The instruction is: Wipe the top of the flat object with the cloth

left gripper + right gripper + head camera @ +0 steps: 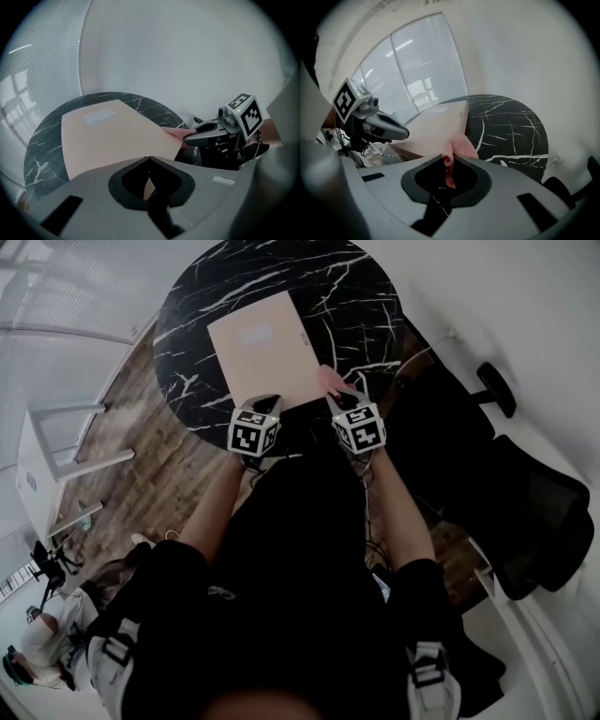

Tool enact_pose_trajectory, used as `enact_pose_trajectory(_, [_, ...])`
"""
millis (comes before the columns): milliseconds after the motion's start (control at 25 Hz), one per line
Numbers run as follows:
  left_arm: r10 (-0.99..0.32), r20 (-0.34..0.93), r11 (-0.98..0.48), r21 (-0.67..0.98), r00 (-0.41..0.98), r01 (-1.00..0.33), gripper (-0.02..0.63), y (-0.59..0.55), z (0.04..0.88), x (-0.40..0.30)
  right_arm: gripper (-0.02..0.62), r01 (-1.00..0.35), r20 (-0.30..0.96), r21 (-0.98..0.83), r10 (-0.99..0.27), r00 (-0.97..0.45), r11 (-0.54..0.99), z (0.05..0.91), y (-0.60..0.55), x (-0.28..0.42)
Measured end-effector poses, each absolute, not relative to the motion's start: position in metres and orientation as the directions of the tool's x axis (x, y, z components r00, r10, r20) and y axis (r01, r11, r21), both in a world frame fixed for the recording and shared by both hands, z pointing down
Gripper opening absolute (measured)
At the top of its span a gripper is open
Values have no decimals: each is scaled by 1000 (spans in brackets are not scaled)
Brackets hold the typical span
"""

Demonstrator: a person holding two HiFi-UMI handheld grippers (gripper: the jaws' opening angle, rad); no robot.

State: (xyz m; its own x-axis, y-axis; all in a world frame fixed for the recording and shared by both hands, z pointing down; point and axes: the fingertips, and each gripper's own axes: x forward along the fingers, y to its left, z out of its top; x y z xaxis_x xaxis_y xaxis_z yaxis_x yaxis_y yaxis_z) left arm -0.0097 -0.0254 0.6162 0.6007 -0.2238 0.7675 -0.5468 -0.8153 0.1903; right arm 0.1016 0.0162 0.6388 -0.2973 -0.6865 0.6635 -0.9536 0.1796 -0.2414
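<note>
A flat beige object (261, 348) lies on a round black marble table (361, 296). My right gripper (345, 399) sits at its near right corner, shut on a pink cloth (328, 381). In the right gripper view the cloth (459, 143) bunches out ahead of the jaws (449, 159) against the flat object's edge (440, 122). My left gripper (268, 405) hovers over the near left edge. Its jaws (149, 161) are shut with nothing in them, and the beige top (112, 136) shows through the slit. The left gripper view also shows the right gripper (187, 138) with the cloth (172, 133).
A pale label (255, 334) sits on the flat object's far part. A black office chair (534, 521) stands right of the table, white furniture (56, 465) to the left on the wooden floor. Another person (47, 638) is at the bottom left.
</note>
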Motion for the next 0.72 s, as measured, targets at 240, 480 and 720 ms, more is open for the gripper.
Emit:
enact_pose_trajectory(240, [-267,737,-806,183,621,-563,-2,-30,605,-18,23,-966,663,-225,-706,-250,131,627,11,108])
enact_pose_trajectory(480, [-334,705,-764,186,626,-618,-2,-31,593,-39,23,-974,612,-191,-761,-214,120,594,10,105])
enact_pose_trajectory(720, [-399,688,-708,189,606,-680,-1,-33,587,-60,23,-959,564,-189,-776,-283,213,563,8,88])
